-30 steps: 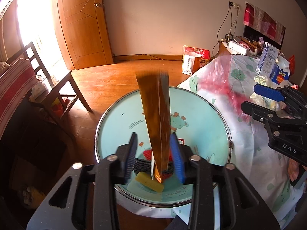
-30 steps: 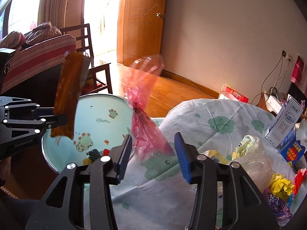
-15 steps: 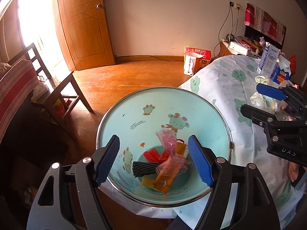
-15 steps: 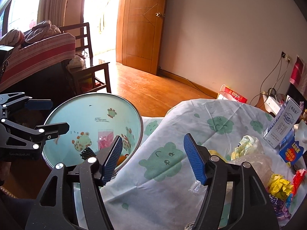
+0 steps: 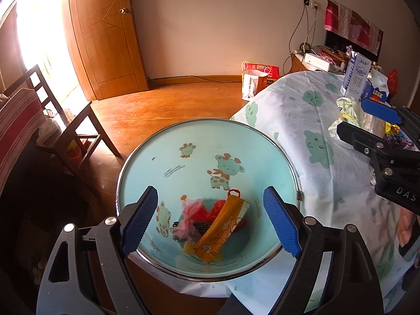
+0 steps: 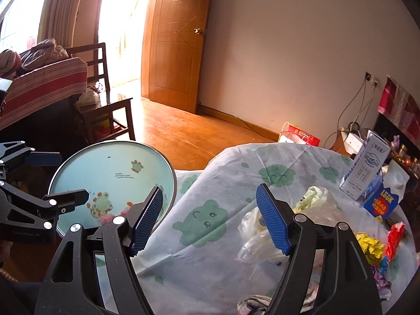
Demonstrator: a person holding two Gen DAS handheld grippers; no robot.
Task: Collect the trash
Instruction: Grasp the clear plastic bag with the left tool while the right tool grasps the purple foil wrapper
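Both tools are seen empty: the left gripper [image 5: 210, 220] is hung over the trash bin [image 5: 265, 141] w/ jaws opening and nothing between them, and the right gripper [image 6: 210, 220] is held over the tablecloth [image 6: 204, 262], jaws likewise opening, no item pinched. The coming move is judged to turn on the right side: the remaining trash is found ahead and to the right of the right gripper, while the bin is set to its left and slightly below, just beside the table edge. The nearest piece, a crumpled clear plastic bag [image 6: 256, 239], is seen just beyond the right-hand pad, partly hidden by it; its long axis is read as running roughly away from the tool, approx. along the fingers, so little wrist roll would be needed. A yellow-green wrapper [image 6: 311, 195] lies farther ahead, and a yellow foil wad [image 6: 371, 245] plus a red wrapper [image 6: 393, 236] are farther right. The right hand is clearly the nearer; the left gripper is well apart from the pile. Inside the bin, an orange snack packet [image 5: 220, 232] and pink plastic [image 5: 190, 211] are seen at the bottom. A milk carton [image 6: 366, 169] and a blue box [image 6: 383, 202] stand upright beyond the pile; nothing is placed between the tool and the bag, but loose cloth folds could be caught in the pinch.
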